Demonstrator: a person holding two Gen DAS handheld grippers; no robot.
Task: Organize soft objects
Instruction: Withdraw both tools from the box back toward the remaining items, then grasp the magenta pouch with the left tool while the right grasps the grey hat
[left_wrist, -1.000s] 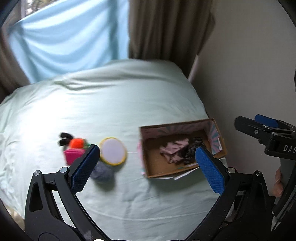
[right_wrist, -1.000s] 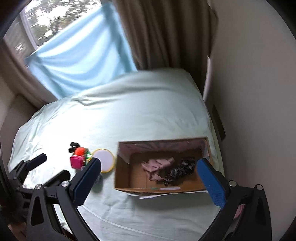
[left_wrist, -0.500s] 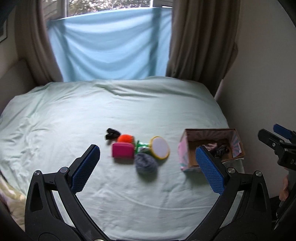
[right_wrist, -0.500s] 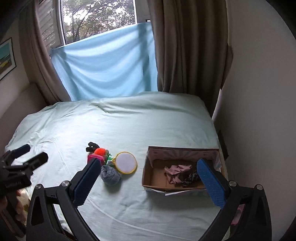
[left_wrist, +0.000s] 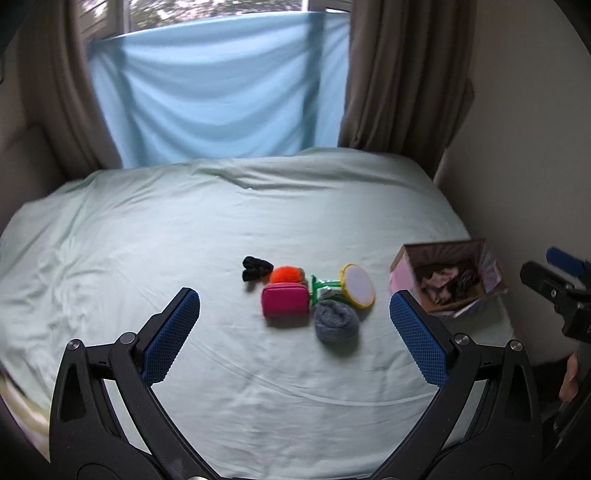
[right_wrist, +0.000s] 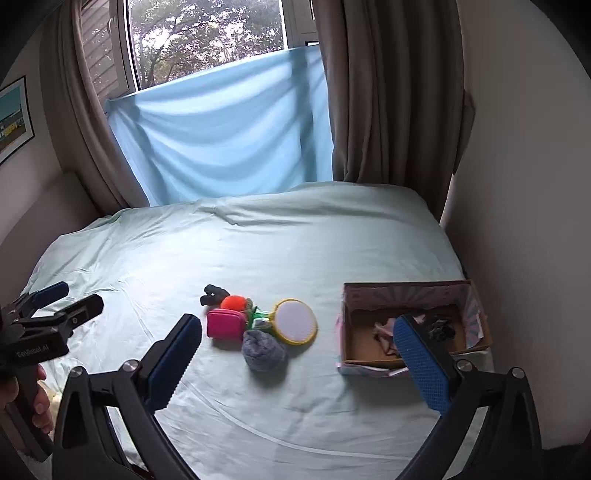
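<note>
Two grippers hang above the near edge of a pale green bedsheet (left_wrist: 147, 236), both with their blue-padded fingers spread wide and gripping nothing. The left gripper (left_wrist: 294, 330) frames the cluster of soft things between its fingers; the right gripper (right_wrist: 297, 360) sits further right, its right finger (right_wrist: 421, 365) overlapping the near wall of the cardboard box (right_wrist: 369, 354) in its own view.

Nearest in the cluster lies a grey knitted ball (left_wrist: 336, 323), rumpled and round. Just behind it to the left sits a pink pouch (left_wrist: 285, 302), lying flat. To the right of the pouch, a green and white packet (left_wrist: 325, 288) pokes out from between the other pieces, and a round disc with a yellow rim and a pale lilac face (left_wrist: 357, 286) leans tilted beside it, touching the grey ball's far side. Behind the pouch rests an orange fluffy ball (left_wrist: 284, 274), and at the far left end of the group a small black item (left_wrist: 255, 267), too small to tell what it is.

Right of the cluster, apart from it, the open box stands near the bed's right edge by the wall, holding a pinkish cloth (right_wrist: 384, 328) and a dark patterned piece (right_wrist: 441, 328).

Beyond the bed hang a light blue cloth (right_wrist: 221, 129) across the window and brown curtains (right_wrist: 391, 92).
</note>
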